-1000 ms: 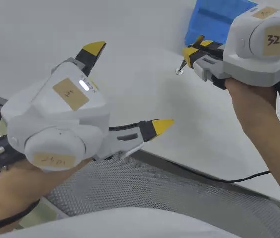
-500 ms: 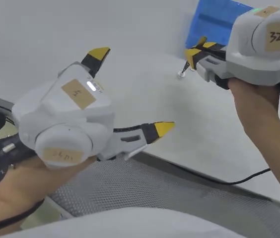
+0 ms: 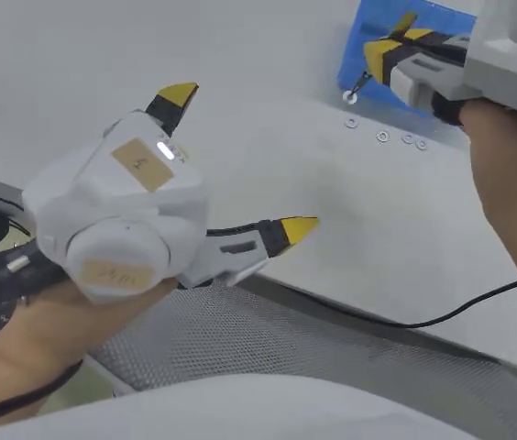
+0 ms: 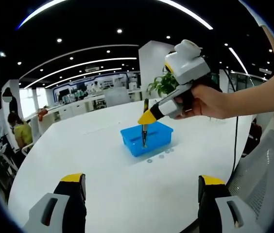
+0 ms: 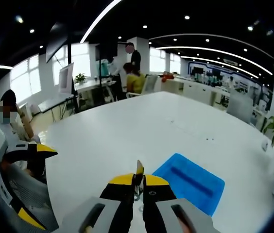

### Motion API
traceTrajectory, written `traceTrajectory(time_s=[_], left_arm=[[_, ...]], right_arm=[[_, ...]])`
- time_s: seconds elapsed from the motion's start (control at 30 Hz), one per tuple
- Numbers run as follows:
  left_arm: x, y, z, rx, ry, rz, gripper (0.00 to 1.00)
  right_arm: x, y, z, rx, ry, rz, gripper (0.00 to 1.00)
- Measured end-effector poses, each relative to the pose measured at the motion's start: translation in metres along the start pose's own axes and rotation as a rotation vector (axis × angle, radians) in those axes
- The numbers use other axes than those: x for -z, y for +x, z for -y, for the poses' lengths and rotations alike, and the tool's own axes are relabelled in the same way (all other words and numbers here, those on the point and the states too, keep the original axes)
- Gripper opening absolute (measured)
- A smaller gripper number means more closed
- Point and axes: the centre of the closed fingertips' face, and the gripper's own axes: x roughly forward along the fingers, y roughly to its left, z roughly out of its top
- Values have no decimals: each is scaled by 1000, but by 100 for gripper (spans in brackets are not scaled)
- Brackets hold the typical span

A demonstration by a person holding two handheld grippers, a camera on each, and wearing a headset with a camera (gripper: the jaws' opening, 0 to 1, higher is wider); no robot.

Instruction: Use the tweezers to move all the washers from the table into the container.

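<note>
My right gripper [image 3: 389, 41] swung off the white table [image 3: 240, 119] to the blue container [image 3: 366, 35] edge, clamped on tweezers [image 3: 357, 89] pinching a washer [image 3: 350, 97]. Four washers [image 3: 382, 137] lie just short of the tip. My left gripper [image 3: 236, 159] gapes empty. Office desks [image 5: 93, 85] stand beyond.

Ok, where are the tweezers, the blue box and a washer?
tweezers [image 4: 144, 133], left gripper view, the lower shaft.
blue box [image 4: 139, 148], left gripper view, its front wall.
washer [image 3: 382, 137], head view, its ring.

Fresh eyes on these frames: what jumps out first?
The right hand-held gripper, shut on tweezers, poised at the blue container. Up close in the head view, the left hand-held gripper gapes wide open, holding nothing. Four washers lie on the table beside the container.
</note>
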Motion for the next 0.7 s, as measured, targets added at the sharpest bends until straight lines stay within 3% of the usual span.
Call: traceTrajectory(time_s=[0.17, 0.4, 0.5, 0.57, 0.7], left_arm=[[2, 1, -1, -5, 4, -7, 99], [4, 1, 0, -5, 1, -21, 99], [4, 1, 2, 2, 6, -25, 99], [4, 2, 2, 3, 9, -27, 99], [5, 2, 2, 1, 8, -29, 99]], right_arm=[[-9, -4, 13, 48, -6, 31, 1], [-10, 7, 38, 119, 18, 58, 2], [-5, 16, 44, 124, 34, 46, 2], [2, 20, 54, 172, -39, 12, 2], [10, 32, 61, 170, 2, -6, 2]])
